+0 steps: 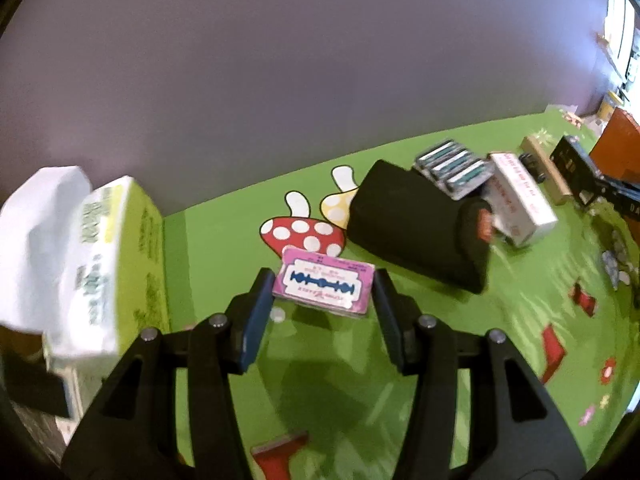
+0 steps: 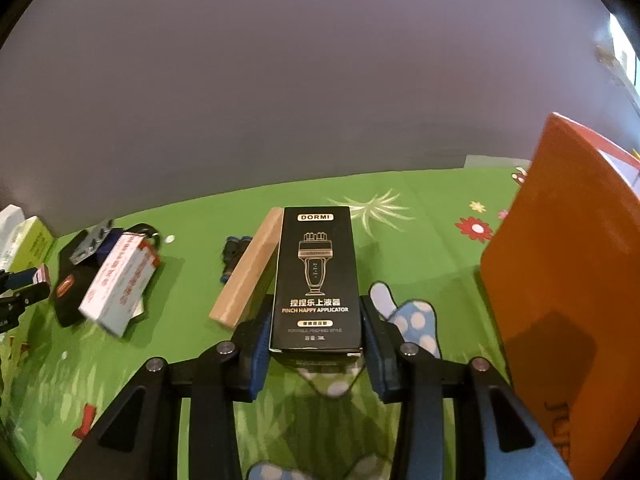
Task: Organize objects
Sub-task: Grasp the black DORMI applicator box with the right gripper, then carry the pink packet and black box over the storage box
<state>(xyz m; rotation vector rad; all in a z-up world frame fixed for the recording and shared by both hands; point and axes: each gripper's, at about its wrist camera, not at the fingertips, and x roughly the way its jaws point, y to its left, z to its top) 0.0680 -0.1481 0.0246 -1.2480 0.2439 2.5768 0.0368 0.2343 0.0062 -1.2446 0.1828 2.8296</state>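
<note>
In the left wrist view my left gripper (image 1: 324,294) is shut on a pink razor-blade box (image 1: 326,286) and holds it above the green mat (image 1: 224,232). In the right wrist view my right gripper (image 2: 316,332) is shut on a black DORMI applicator box (image 2: 315,276), held lengthwise above the mat. The left gripper with the pink box also shows at the far left of the right wrist view (image 2: 38,276).
A black pouch (image 1: 416,228) lies on the mat with a pack of razor cartridges (image 1: 454,168) and a white box (image 1: 520,196) on it. A wooden block (image 2: 248,268) and a small dark object (image 2: 234,250) lie left of the DORMI box. A tissue box (image 1: 100,264) stands left, an orange container (image 2: 568,288) right.
</note>
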